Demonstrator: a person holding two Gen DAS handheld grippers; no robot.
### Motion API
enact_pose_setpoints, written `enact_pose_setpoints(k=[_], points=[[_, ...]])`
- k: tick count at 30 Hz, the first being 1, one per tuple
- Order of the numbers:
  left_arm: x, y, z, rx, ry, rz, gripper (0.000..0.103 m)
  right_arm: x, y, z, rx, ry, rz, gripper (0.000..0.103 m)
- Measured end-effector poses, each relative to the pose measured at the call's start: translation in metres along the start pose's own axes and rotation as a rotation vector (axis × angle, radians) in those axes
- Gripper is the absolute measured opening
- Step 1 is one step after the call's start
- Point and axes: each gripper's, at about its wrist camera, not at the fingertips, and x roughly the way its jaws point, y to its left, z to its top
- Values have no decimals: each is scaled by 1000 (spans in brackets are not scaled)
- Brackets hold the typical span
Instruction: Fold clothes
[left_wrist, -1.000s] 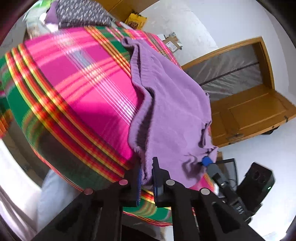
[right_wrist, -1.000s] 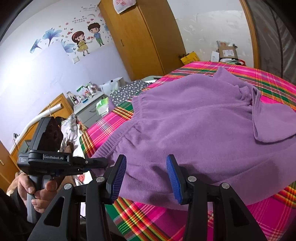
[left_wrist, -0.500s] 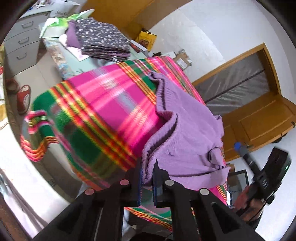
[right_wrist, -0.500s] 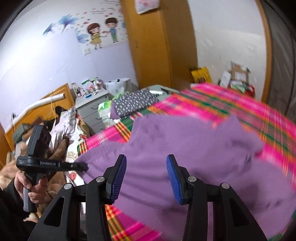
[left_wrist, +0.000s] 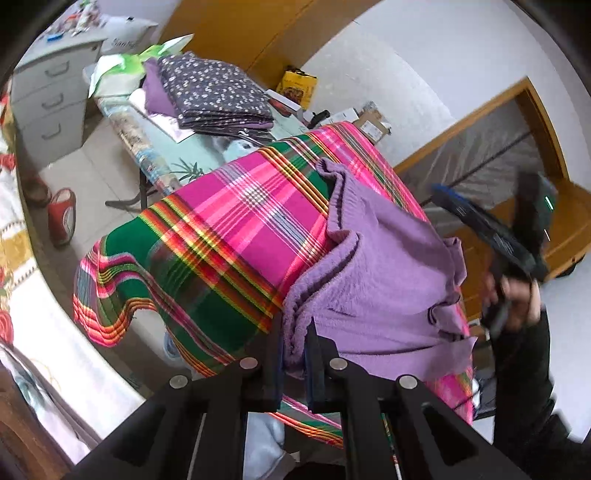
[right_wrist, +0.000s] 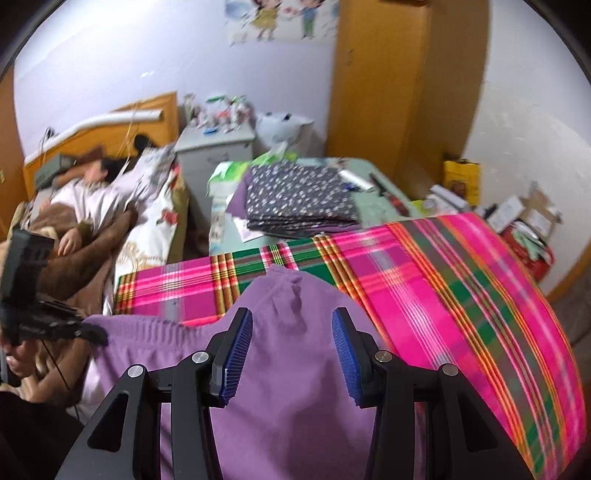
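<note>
Bedroom, pale walls, wooden wardrobe, cartoon sticker high on the wall.

Work surface: table under a plaid cloth in pink, green and yellow, one corner drooping over the edge.

Purple garment: soft knit, lying on the plaid cloth towards its near edge, partly doubled over, ribbed hem bunched at the front.

Left gripper: jaws nearly pressed together, pinching the bunched hem of the purple garment.

Right gripper: jaws spread wide, blue pads facing each other, nothing between them; it hangs above the purple garment. In the left wrist view it shows blurred at the right, held by a hand in a dark sleeve.

Side table beyond the cloth: folded dark fabric with small white print, stacked on other purple cloth.

Grey drawer unit, small bottles on top.

Bed at the left of the right wrist view, a person lying on it.

Red slippers on the tiled floor.
</note>
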Motion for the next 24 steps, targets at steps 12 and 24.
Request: enact_pose_setpoints(k=[12, 24], points=[[1, 0, 4, 39, 17, 7, 8, 117, -25, 38, -162, 196, 165, 47], [8, 3, 7, 51, 47, 2, 9, 153, -33, 40, -176, 352, 319, 43]])
